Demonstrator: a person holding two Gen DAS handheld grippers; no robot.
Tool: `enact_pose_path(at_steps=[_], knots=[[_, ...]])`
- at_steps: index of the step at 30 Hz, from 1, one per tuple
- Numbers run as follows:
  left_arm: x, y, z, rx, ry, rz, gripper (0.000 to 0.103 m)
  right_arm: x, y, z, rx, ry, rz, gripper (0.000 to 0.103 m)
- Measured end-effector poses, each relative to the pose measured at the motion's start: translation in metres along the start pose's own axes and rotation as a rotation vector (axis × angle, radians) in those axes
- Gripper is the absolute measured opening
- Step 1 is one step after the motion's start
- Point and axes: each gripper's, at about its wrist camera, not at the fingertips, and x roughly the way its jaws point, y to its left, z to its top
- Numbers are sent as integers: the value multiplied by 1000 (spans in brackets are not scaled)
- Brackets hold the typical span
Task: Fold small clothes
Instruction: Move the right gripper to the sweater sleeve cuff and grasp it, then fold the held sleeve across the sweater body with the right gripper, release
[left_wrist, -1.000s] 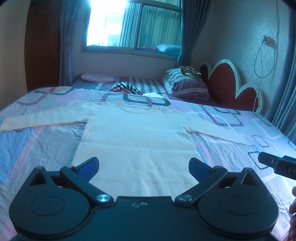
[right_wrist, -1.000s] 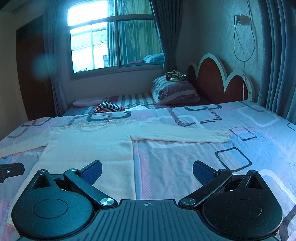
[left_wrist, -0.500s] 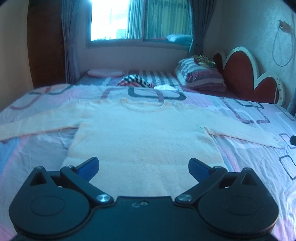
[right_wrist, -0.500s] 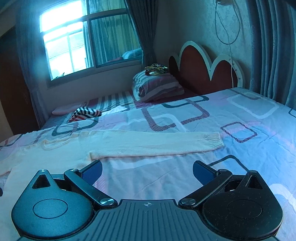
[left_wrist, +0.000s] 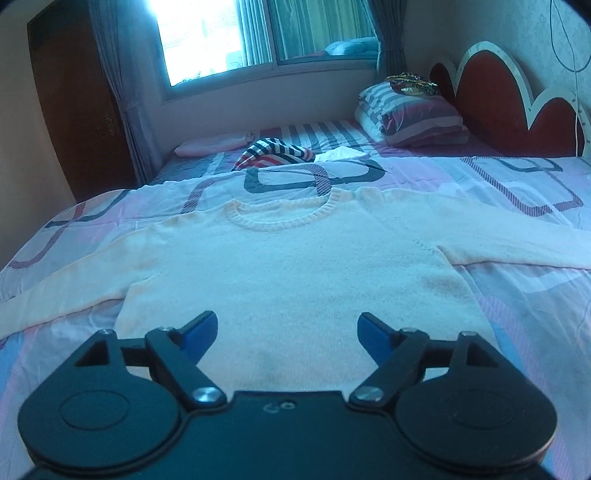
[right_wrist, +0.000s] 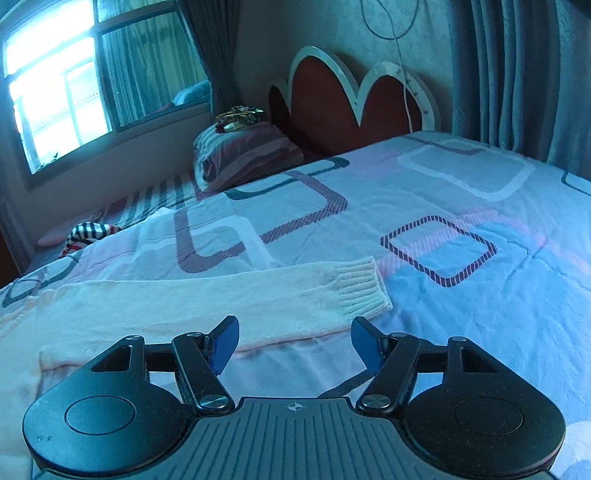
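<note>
Here right tongs (right_wrist: 290, 341) gape beside sweater (left_wrist: 295, 280) cuff (right_wrist: 360, 291); bedspread (right_wrist: 461, 229) beyond.

The left tongs (left_wrist: 286, 330) fill the lower part of the left wrist view, black body along the bottom edge and two linkage arms reaching up toward the middle of the frame. Their blue fingertips (left_wrist: 199, 330) stand wide apart — nothing sits between them. They are level, tilted neither way.

The right tongs (right_wrist: 291, 341) sit likewise across the bottom of the right wrist view, ribbed grey housing at lower centre. Their blue fingertips (right_wrist: 225, 341) are also parted, though a little less widely — the gap holds nothing. No hand or forearm shows in either frame.
</note>
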Motion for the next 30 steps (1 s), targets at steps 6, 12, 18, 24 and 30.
enact_pose_path(at_steps=[6, 12, 18, 24, 30], knots=[[25, -5, 0, -5, 48, 19, 83, 42, -38, 1, 139, 54, -26, 53], [33, -6, -4, -6, 74, 20, 83, 54, -39, 7, 150, 55, -5, 2], [30, 3, 2, -6, 54, 34, 86, 49, -26, 19, 13, -13, -15, 2], [32, 24, 7, -23, 75, 30, 89, 63, -17, 27, 22, 28, -27, 2], [49, 49, 10, -28, 111, 18, 94, 68, 39, 23, -97, 41, 11, 2]])
